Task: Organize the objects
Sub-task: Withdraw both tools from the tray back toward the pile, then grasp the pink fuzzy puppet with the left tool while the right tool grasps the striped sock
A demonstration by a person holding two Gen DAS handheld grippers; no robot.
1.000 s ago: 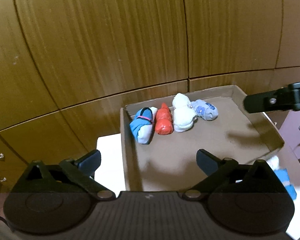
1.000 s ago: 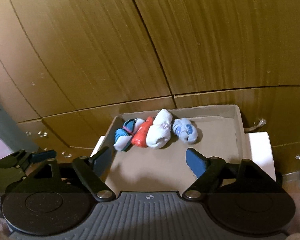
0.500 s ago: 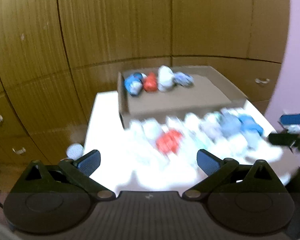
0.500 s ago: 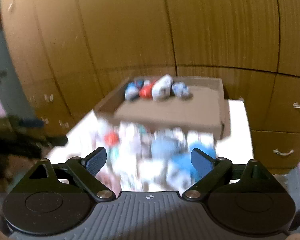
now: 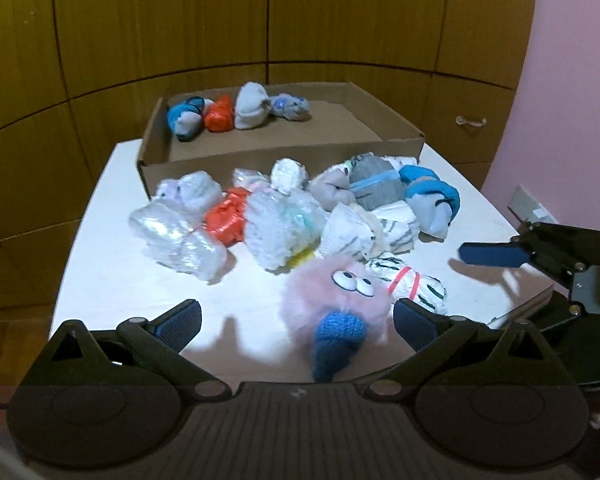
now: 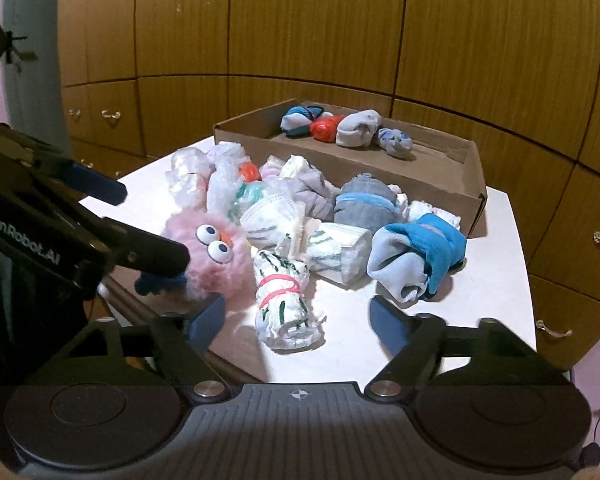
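Both grippers pulled back off box (image 5: 284,148), right gripper (image 6: 296,320) jaws closing, empty

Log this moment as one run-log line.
stage: reaching for pile | left tongs: open, empty | right tongs: open, closing, empty | cardboard box: four sock bundles | nearest: pink fuzzy toy

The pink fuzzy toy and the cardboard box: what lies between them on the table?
A heap of rolled socks and plastic-wrapped bundles fills the stretch between the pink toy and the box; the orange bundle lies among them. The left wrist view shows it best.
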